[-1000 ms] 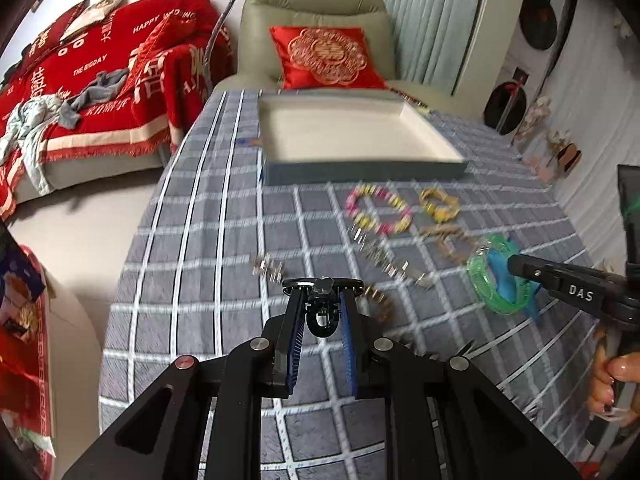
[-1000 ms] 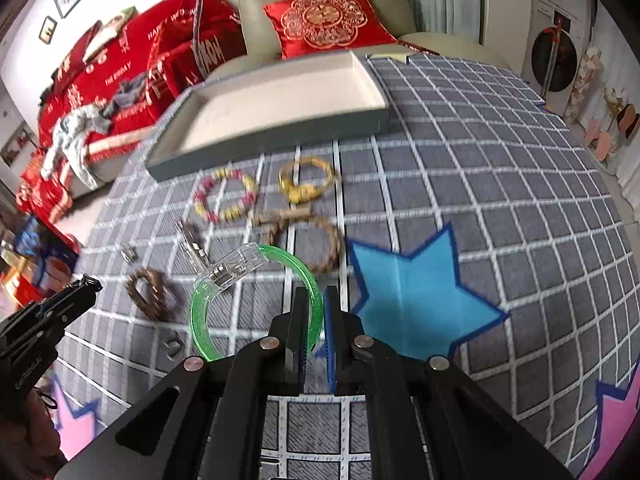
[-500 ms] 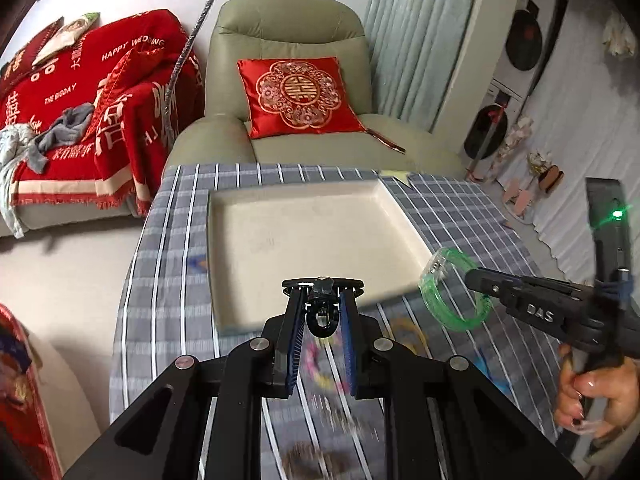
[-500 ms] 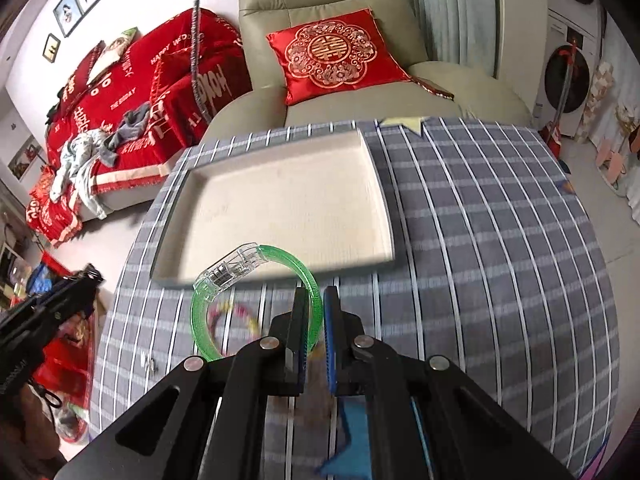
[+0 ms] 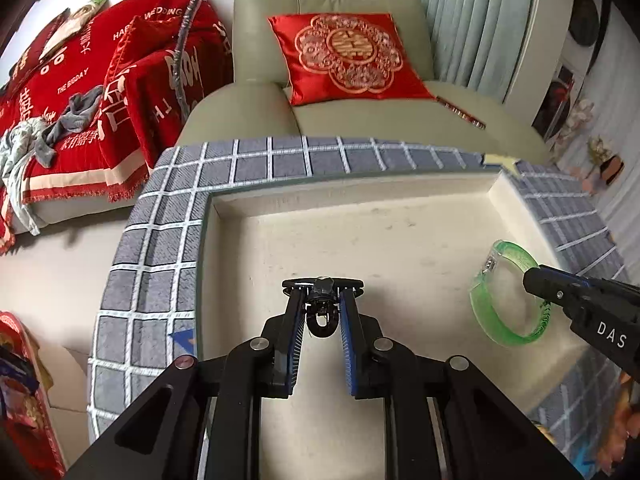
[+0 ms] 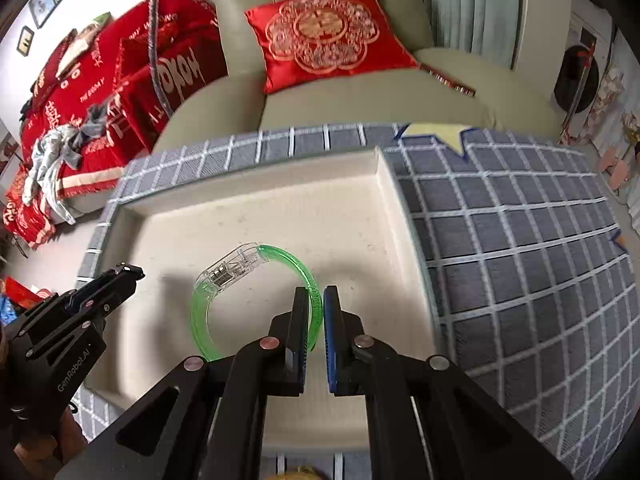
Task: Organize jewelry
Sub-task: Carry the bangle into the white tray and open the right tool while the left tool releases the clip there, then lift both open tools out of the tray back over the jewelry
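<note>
Lower left of the right wrist view, the left gripper pinches a small black clip. Mid-frame, the right gripper clamps the green bangle over the cream tray (stiff, light, probably slippery; grip the band, not the clear clasp).

Tray floor lies bare toward the frame's top; only its low walls and the left gripper crowd the bangle.

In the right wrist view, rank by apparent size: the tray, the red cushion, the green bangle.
1. Tray, largest.
2. Red cushion.
3. Green bangle, smallest, though nearest the camera, pinched in the right claw.
</note>
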Demonstrator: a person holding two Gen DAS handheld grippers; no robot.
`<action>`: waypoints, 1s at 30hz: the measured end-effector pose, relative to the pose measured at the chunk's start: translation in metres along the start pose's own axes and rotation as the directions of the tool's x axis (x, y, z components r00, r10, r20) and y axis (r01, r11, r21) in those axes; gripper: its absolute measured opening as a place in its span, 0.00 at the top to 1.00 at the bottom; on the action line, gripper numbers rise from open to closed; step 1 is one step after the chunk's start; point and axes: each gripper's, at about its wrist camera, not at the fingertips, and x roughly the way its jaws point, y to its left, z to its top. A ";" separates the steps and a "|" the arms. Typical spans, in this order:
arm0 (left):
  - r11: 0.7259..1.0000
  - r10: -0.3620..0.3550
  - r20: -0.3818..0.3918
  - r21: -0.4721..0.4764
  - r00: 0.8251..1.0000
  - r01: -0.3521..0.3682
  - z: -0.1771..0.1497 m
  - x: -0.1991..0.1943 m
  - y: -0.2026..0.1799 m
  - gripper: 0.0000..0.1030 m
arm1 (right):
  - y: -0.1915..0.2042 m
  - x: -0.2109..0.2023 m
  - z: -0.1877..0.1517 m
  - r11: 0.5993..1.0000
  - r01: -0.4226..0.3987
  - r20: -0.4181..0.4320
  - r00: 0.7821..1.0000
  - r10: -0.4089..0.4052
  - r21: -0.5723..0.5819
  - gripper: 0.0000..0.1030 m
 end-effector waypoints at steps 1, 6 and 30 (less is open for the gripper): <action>1.000 0.010 -0.005 0.009 1.000 -0.010 -0.001 0.004 -0.001 0.69 | 0.000 0.008 -0.001 1.000 0.003 -0.011 1.000 -0.003 0.000 0.92; 0.998 0.055 0.022 0.032 0.998 -0.055 -0.005 0.011 -0.007 0.68 | -0.003 0.027 -0.008 1.000 0.021 -0.021 1.000 -0.021 -0.010 0.92; 0.996 0.083 0.101 0.007 0.991 -0.084 -0.007 -0.010 -0.008 0.00 | -0.013 -0.035 -0.015 0.998 -0.048 0.093 0.995 0.044 0.037 0.42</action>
